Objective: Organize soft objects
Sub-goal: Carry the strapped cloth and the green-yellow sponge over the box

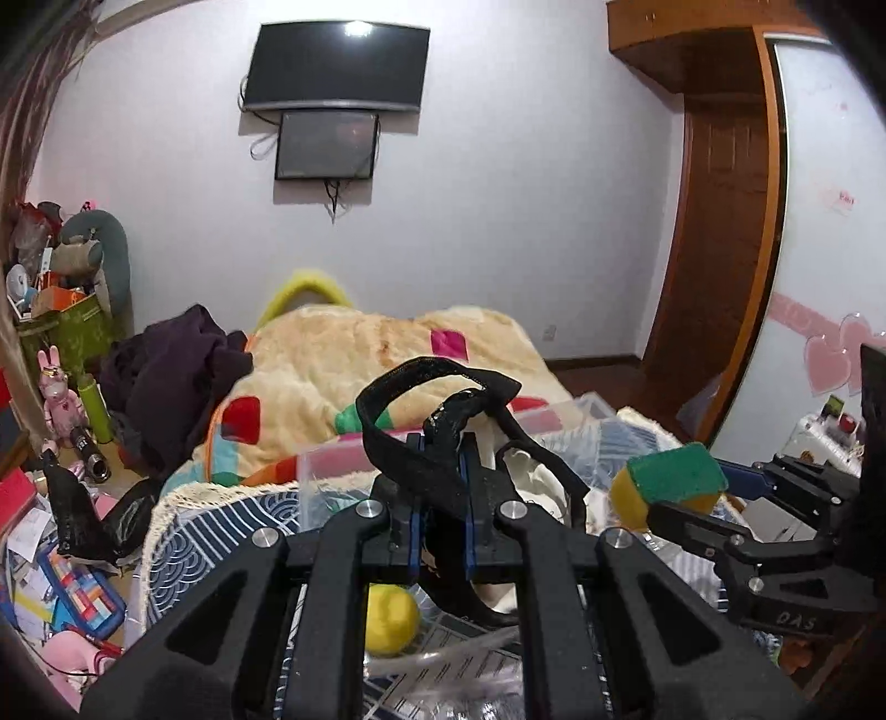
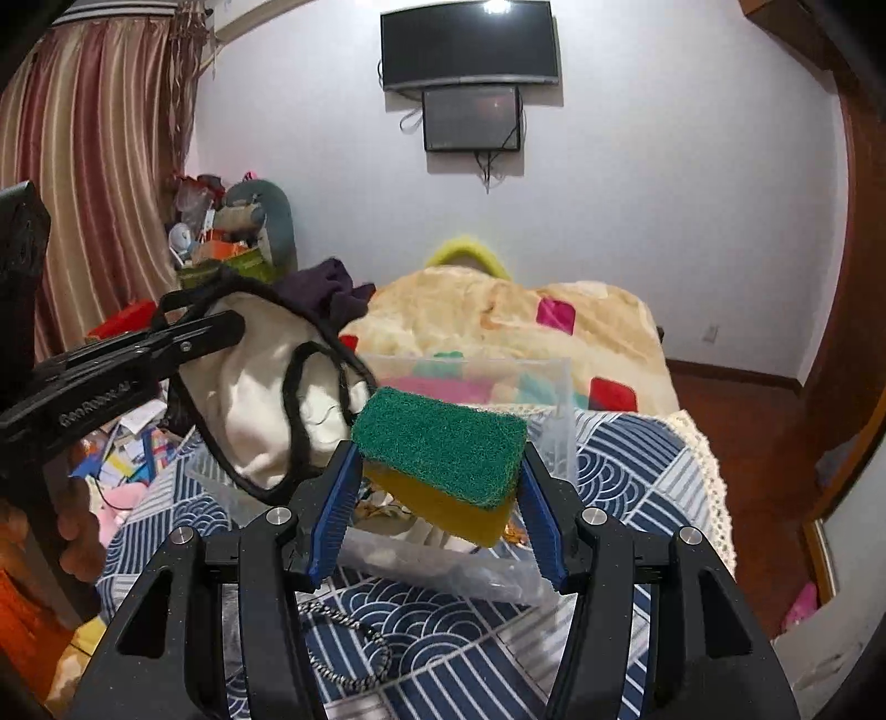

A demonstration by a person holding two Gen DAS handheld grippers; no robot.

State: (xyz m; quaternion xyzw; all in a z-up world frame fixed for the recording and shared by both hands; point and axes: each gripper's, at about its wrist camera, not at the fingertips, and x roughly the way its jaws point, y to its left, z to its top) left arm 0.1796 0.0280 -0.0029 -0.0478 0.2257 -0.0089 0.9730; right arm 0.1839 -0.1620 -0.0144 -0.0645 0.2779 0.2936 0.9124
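Both tongs grip loads: our left gripper (image 1: 440, 471) pinches the black-trimmed cream cloth bag (image 2: 266, 382) by its strap, our right gripper (image 2: 437, 487) clamps the green-and-yellow rectangular sponge (image 2: 443, 443). We hold both raised, apparently for dropping into the clear plastic box (image 2: 554, 399) at 12 o'clock.

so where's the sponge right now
The sponge sits clamped in the right gripper, held above the clear plastic box, right of the cloth bag in the left gripper.

Two grippers (image 1: 441, 487) (image 2: 434, 498), one sponge (image 2: 443, 443), one black-trimmed cloth (image 2: 260, 376), one clear box (image 2: 554, 399), one yellow ball (image 1: 390, 620), two wall screens (image 2: 470, 44) (image 2: 472, 119).
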